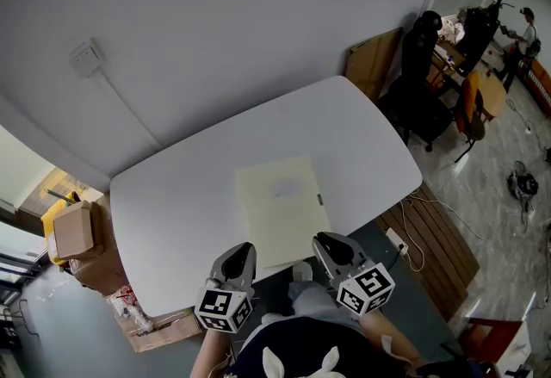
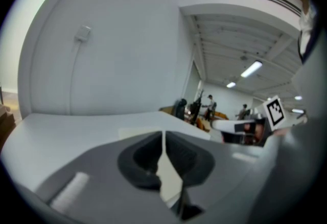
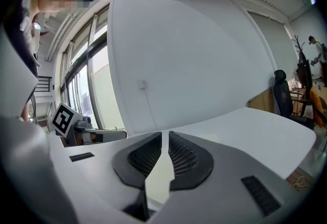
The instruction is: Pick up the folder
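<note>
Nearest, the left tool (image 1: 242,250) and the right tool (image 1: 327,240) are held at the near edge, each with its jaws pressed together on nothing. The large white rounded bench (image 1: 176,195) carries the pale yellow flat paper folder (image 1: 282,206). It lies flat, with its near corners by the tool tips. I judge the pick-up has not begun: opening, gripping and lifting remain.

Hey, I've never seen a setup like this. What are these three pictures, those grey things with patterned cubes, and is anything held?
A person carries two grey two-jaw tools; the cubes are part of them. One picture looks down from a head camera; the other two come from cameras on the left gripper and right gripper. A pale yellow flat folder lies on the white rounded table, close in front of both. Both sets of jaws are shut, holding nothing.
</note>
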Available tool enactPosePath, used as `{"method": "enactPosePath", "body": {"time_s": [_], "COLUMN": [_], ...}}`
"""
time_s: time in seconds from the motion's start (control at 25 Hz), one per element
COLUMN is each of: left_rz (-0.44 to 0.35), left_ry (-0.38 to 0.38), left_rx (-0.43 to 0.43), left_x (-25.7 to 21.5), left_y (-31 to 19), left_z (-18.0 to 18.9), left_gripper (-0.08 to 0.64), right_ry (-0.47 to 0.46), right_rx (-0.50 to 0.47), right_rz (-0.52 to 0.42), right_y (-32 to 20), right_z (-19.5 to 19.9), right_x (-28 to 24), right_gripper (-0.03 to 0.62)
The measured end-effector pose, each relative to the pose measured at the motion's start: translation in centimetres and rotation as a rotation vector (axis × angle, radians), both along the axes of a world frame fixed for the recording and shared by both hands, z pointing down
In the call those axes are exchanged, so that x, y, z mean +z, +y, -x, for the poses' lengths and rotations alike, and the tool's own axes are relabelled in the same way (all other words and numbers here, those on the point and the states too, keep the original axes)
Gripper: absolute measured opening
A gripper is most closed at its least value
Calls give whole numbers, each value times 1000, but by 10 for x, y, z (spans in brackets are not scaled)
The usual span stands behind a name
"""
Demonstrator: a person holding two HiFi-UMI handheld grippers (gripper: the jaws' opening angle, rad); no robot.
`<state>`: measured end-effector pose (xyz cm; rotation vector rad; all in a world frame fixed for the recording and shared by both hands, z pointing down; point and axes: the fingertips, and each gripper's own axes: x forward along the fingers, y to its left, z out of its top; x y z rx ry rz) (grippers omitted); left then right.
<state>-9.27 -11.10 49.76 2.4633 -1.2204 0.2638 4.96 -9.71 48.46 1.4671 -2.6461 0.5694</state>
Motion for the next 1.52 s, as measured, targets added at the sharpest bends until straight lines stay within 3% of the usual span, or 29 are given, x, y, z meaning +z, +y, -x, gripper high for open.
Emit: {"method": "enactPosePath", "body": {"time_s": [0.28, 0.4, 0.92, 1.12, 1.52], "left_rz": [3, 6, 25, 42, 115], "left_ry": [-7, -15, -45, -50, -55], "left_rx": [-26, -35, -88, -121, -186], "left_x": [1, 4, 16, 23, 47], "left_y": [-11, -17, -43, -52, -66], "left_z": [-4, -7, -16, -15, -12], "left_gripper": [37, 63, 175, 210, 264], "right_ry": [2, -2, 0, 30, 30], "right_rx": [-8, -12, -37, -65, -70], "right_rz": [8, 23, 67, 96, 154], "right_y": [-14, -21, -50, -61, -81], "right_z": [-8, -11, -27, -28, -36], "right_x": [3, 6, 22, 33, 58], "right_gripper": [15, 104, 193, 254, 270]}}
